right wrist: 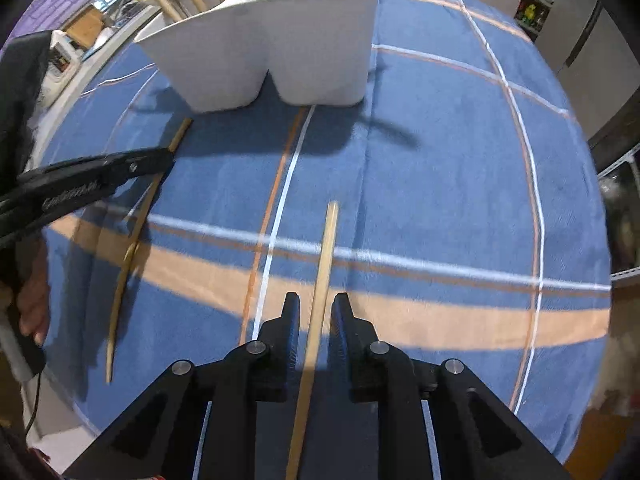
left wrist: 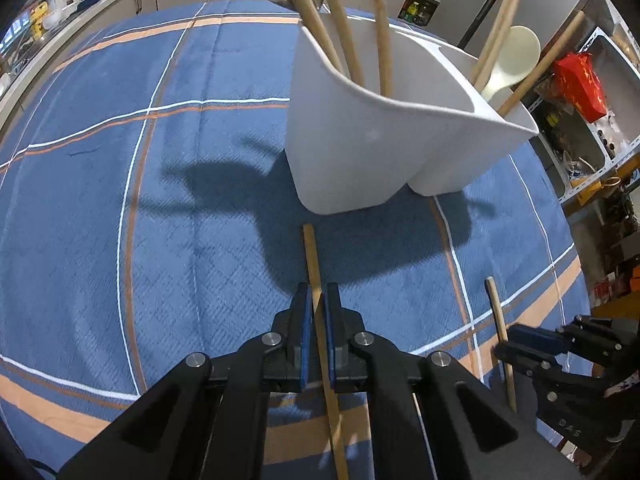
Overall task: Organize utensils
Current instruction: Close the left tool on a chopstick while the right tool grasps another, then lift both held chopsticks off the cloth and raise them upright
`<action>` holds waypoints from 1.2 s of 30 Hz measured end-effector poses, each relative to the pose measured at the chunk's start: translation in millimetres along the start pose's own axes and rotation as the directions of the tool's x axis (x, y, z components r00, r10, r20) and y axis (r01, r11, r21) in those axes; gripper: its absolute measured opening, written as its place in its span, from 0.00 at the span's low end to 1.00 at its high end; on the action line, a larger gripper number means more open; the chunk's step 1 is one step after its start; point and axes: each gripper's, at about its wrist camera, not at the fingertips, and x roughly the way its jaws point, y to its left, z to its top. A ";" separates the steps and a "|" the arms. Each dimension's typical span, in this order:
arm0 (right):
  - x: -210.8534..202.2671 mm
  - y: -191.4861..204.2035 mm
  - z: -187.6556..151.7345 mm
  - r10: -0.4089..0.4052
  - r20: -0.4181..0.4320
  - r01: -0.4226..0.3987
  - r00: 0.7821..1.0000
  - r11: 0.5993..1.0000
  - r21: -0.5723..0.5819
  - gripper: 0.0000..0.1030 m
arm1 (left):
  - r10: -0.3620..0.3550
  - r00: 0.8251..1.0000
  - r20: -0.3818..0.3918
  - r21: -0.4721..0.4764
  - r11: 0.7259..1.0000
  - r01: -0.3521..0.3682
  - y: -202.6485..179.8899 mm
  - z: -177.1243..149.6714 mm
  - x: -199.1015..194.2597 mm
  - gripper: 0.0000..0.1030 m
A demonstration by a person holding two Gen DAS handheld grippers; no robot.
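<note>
Both pairs of jaws carry a single chopstick each. We see the left gripper [left wrist: 316,292] clenched on one chopstick [left wrist: 311,256], its blue pads pressed against the wood on either side. The right gripper [right wrist: 316,304] has a second chopstick [right wrist: 326,256] between its fingers; a narrow gap shows on both sides of the stick (whether the pads actually touch it, we cannot tell). Our landmark is the white utensil holder [left wrist: 360,144], which stands upright on a blue plaid cloth [left wrist: 120,220] and has two compartments. Long wooden handles [left wrist: 332,20] fill one compartment, while the other holds more sticks and a pale spoon [left wrist: 512,60]. Each held chopstick points toward the holder's base, its tip short of the wall. From the right wrist view, the left gripper [right wrist: 160,160] sits near the holder's left compartment.
</note>
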 end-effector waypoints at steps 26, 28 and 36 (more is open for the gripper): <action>-36.9 -3.5 -31.3 0.085 0.288 -0.127 0.954 0.983 0.132 0.07 | -0.055 0.982 0.182 -0.067 0.995 0.068 4.7 -39.8 -66.6 0.00; -48.9 -4.5 -40.1 0.099 0.322 -0.151 0.942 0.978 0.142 0.07 | -0.051 0.976 0.212 -0.066 0.996 0.066 2.5 -45.3 -79.9 0.00; -65.8 -3.6 -53.2 0.118 0.356 -0.176 0.927 0.975 0.135 0.07 | -0.011 0.969 0.246 -0.039 0.999 0.021 -11.2 -61.4 -100.7 0.00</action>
